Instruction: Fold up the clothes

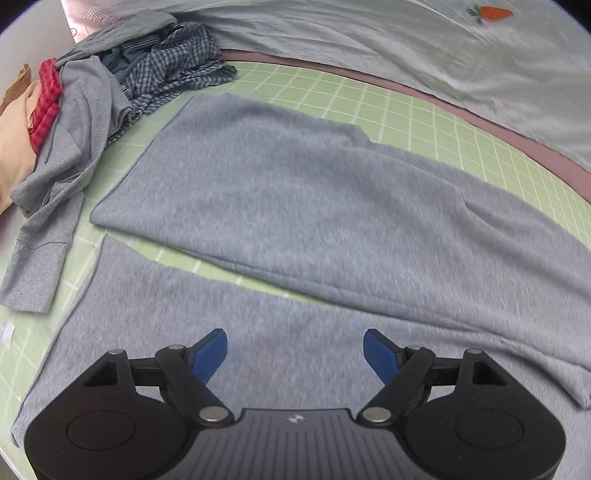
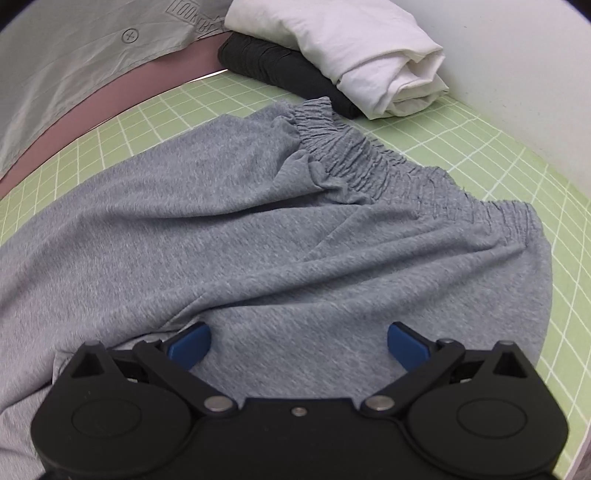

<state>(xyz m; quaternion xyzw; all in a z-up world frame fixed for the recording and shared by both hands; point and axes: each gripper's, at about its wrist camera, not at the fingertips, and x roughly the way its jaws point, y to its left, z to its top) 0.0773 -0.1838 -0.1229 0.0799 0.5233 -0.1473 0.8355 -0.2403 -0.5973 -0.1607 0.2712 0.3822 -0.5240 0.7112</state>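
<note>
Grey sweatpants lie spread on the green grid mat, both legs laid out flat with a narrow gap of mat between them. My left gripper is open and empty, just above the near leg. In the right wrist view the same sweatpants show their gathered elastic waistband at the far side. My right gripper is open and empty over the seat of the pants, near a raised fold.
A heap of unfolded clothes, grey, blue checked and red, lies at the left of the mat. A pale sheet with a carrot print lies behind. A folded white garment lies on a dark one at the far right.
</note>
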